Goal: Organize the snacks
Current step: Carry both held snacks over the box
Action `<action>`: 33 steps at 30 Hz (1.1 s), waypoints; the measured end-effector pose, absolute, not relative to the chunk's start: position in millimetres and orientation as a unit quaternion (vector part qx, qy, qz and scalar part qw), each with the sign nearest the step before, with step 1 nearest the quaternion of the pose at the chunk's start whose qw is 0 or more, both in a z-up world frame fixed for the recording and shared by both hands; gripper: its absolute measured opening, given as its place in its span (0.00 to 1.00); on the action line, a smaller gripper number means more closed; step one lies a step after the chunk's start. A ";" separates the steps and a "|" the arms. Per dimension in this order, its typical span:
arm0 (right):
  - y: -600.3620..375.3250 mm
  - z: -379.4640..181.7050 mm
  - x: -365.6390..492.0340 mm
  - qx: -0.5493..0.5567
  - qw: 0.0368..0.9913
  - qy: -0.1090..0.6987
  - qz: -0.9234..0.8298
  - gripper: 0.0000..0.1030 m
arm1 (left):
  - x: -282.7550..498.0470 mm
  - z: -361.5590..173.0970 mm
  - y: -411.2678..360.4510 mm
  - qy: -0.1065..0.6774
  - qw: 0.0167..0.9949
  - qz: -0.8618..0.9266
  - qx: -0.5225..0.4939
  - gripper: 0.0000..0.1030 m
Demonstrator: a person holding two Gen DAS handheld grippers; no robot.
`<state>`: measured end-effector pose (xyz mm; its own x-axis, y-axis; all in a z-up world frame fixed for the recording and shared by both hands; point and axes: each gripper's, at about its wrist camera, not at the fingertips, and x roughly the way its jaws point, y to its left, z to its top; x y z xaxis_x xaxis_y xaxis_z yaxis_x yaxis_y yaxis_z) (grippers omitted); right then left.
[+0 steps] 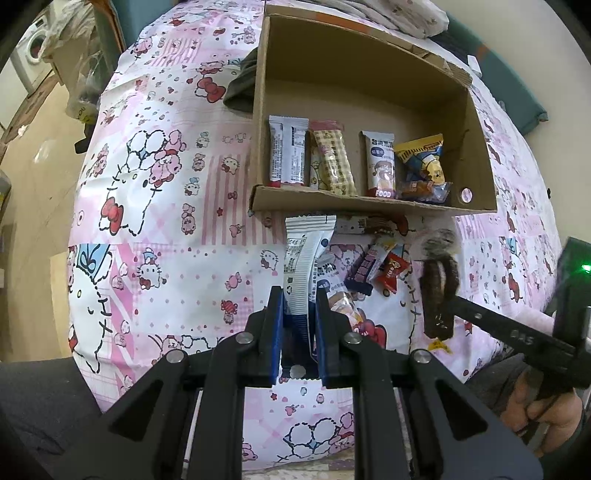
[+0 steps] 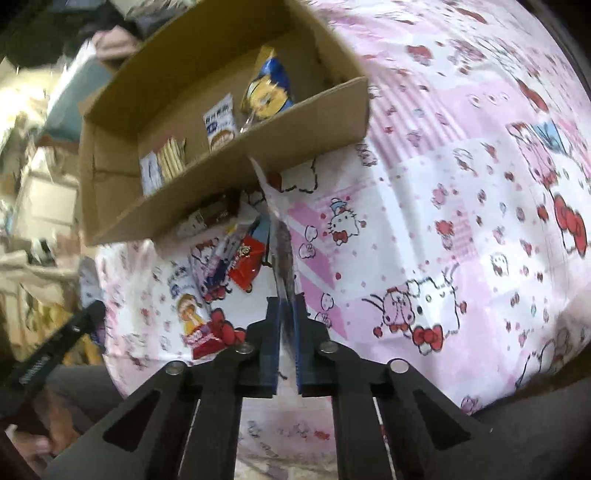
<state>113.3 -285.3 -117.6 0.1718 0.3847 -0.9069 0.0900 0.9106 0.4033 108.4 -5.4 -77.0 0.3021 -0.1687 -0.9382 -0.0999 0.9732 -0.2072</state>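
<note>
A cardboard box (image 1: 369, 66) lies on the pink cartoon tablecloth; several snack packets (image 1: 332, 162) stand in a row along its near wall. My left gripper (image 1: 299, 295) is shut on a white snack packet (image 1: 304, 251) held just before the box's near wall. My right gripper (image 2: 286, 299) is shut on a dark brown cookie packet (image 2: 282, 243), also seen from the left wrist view (image 1: 439, 291), right of the loose pile. Loose snacks (image 1: 376, 266) lie on the cloth in front of the box; they also show in the right wrist view (image 2: 229, 262).
A dark cloth (image 1: 243, 85) lies against the box's left side. A white patterned bag (image 1: 406, 14) sits behind the box. A washing machine (image 1: 33, 51) and cardboard stand on the floor at left. The tablecloth (image 2: 461, 184) stretches to the right.
</note>
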 end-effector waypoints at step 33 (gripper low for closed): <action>-310.7 6.0 161.7 0.328 0.795 0.471 0.196 0.00 | 184.0 19.6 -3.2 0.508 0.848 -0.050 -0.143 0.12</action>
